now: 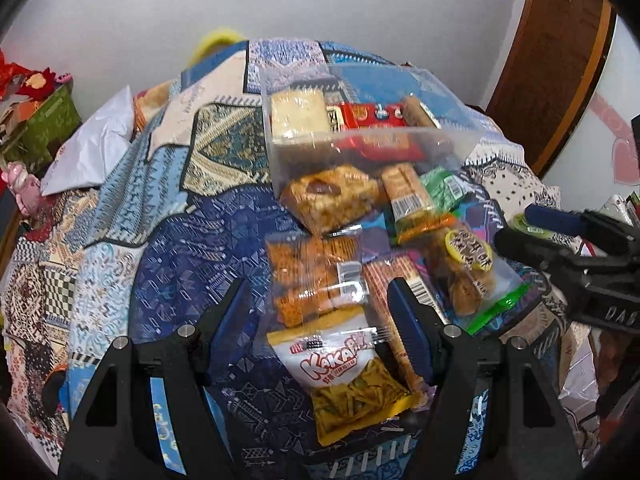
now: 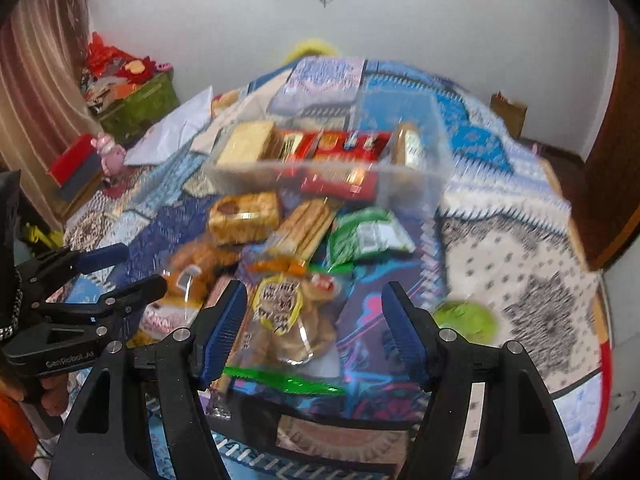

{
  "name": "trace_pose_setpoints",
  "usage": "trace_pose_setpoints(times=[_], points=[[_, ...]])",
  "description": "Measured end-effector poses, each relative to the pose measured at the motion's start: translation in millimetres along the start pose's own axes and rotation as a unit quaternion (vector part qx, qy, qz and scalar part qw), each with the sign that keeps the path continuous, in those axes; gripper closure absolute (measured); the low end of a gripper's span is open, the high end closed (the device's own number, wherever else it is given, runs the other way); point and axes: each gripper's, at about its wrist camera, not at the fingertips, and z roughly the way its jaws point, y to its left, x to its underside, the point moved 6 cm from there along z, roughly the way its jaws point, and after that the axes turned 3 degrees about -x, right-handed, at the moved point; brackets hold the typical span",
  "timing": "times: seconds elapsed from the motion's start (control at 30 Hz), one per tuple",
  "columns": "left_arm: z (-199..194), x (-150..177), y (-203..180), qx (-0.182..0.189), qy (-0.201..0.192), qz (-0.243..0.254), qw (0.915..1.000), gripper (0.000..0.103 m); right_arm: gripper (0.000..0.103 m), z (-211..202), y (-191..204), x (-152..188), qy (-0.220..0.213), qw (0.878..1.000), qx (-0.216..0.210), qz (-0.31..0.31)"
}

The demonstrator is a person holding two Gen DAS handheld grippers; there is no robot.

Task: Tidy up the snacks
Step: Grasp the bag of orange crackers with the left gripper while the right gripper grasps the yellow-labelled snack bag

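A clear plastic bin [image 1: 372, 140] [image 2: 408, 184] sits on the patterned quilt and holds several snack packs, among them a red pack [image 1: 372, 114] [image 2: 344, 146]. In front of it lies a pile of loose snacks: a pastry pack [image 1: 336, 196] [image 2: 244, 216], a green pack [image 2: 368, 236], a cookie bag with a yellow label [image 1: 468, 264] [image 2: 280, 304] and a Kaka chips bag [image 1: 344, 384]. My left gripper [image 1: 320, 312] is open, low over the chips bag and an orange cracker pack [image 1: 312, 280]. My right gripper [image 2: 316, 320] is open over the cookie bag.
A patchwork quilt [image 1: 200, 248] [image 2: 520, 272] covers the bed. A white pillow [image 1: 92, 148] and a green box of red decorations [image 1: 36, 120] [image 2: 132, 96] are at the left. A round green object [image 2: 464, 316] lies on the quilt at right. A wooden door frame [image 1: 560, 60] stands right.
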Motion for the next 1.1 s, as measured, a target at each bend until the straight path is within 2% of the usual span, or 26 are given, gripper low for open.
trace_pose_setpoints(times=[0.3,0.43,0.63,0.7,0.77,0.83,1.1], points=[[28.8,-2.5,4.8,0.003,0.023,-0.014,0.9996,0.033,0.036,31.9,6.7,17.8,0.043,0.999,-0.005,-0.003],[39.5,-4.9,2.5,0.017,0.028,-0.020,0.9992,0.033,0.036,40.1,4.9,20.9,0.054,0.998,-0.011,0.000],[57.4,-7.4,4.2,0.016,0.039,-0.035,0.9985,0.030,0.037,43.9,-6.3,23.2,0.050,0.998,-0.026,0.024],[62.0,-9.1,7.0,0.016,0.041,-0.044,0.9981,0.030,0.043,43.0,-7.4,23.5,0.047,0.998,-0.028,0.023],[66.4,-9.9,9.0,0.022,0.045,-0.054,0.9973,0.030,0.044,41.7,-8.3,23.9,0.045,0.998,-0.030,0.022],[68.3,-9.8,10.9,0.034,0.048,-0.063,0.9963,0.034,0.045,41.1,-7.8,23.3,0.043,0.998,-0.032,0.022],[60.4,-4.8,11.4,0.027,0.040,-0.062,0.9969,0.044,0.052,32.7,-10.5,23.2,0.038,0.998,-0.041,0.030]])
